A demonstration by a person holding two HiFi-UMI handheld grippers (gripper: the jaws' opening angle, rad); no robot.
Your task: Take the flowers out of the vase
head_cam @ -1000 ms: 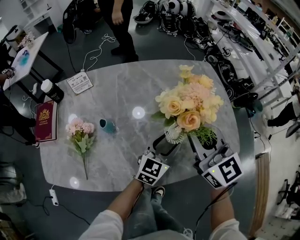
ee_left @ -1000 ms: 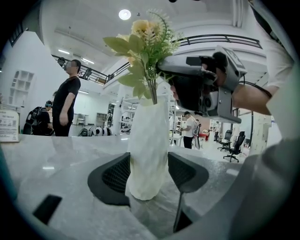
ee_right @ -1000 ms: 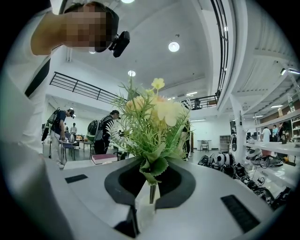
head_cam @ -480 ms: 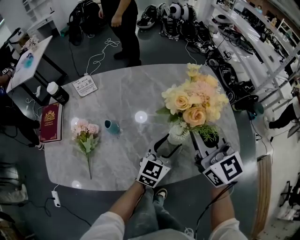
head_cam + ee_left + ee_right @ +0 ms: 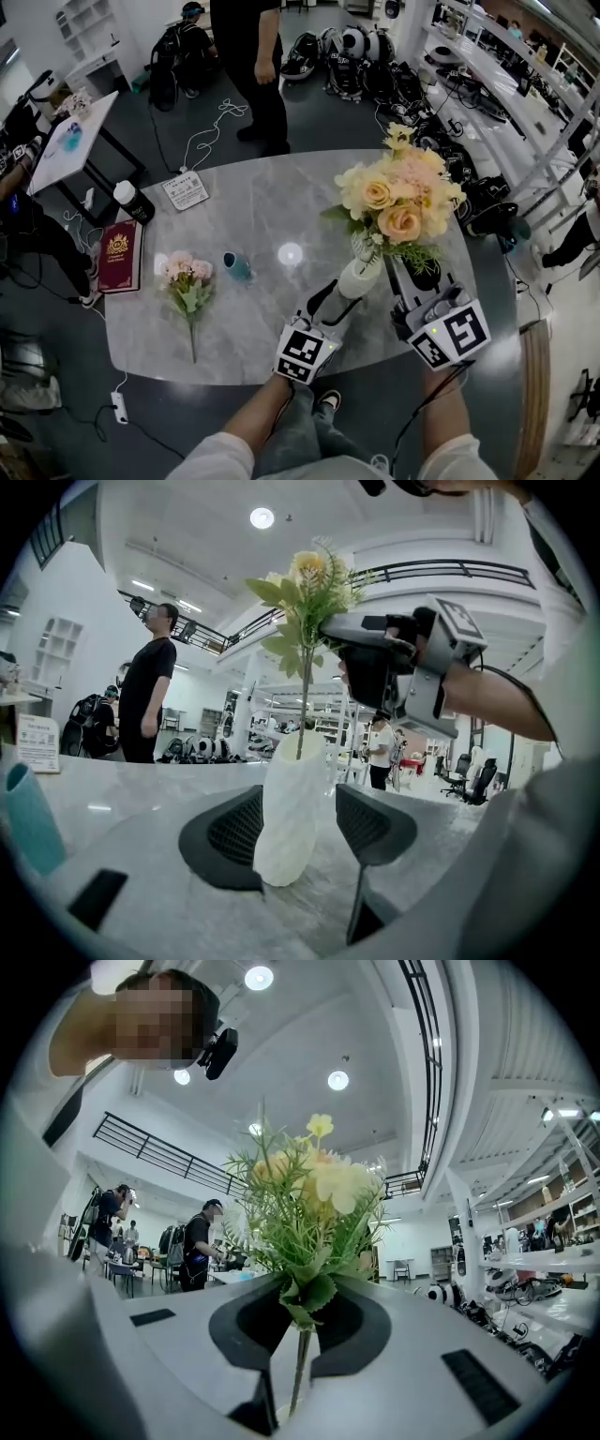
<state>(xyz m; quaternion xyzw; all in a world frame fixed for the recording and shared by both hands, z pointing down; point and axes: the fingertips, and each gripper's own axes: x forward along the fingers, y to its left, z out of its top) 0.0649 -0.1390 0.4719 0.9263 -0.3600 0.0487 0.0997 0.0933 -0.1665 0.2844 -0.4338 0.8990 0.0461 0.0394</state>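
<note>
A yellow and peach bouquet (image 5: 396,199) stands over a white twisted vase (image 5: 362,276) near the front edge of the grey marble table (image 5: 244,211). My right gripper (image 5: 393,273) is shut on the bouquet's thin green stem (image 5: 300,1358) just under the leaves. A single stem still runs down into the vase (image 5: 292,808). My left gripper (image 5: 341,296) is open around the vase. The vase leans on the left jaw, and a narrow gap shows at the right jaw. In the left gripper view my right gripper (image 5: 330,630) holds the flowers above the vase mouth.
On the table's left part lie a pink flower bunch (image 5: 189,279), a small teal cup (image 5: 236,266), a red book (image 5: 118,256), a white-capped bottle (image 5: 133,202) and a printed card (image 5: 186,190). A person (image 5: 251,66) stands beyond the far edge.
Both grippers have risen. The bouquet has come up with the right gripper, and more of the white vase now shows below the flowers, tilted.
</note>
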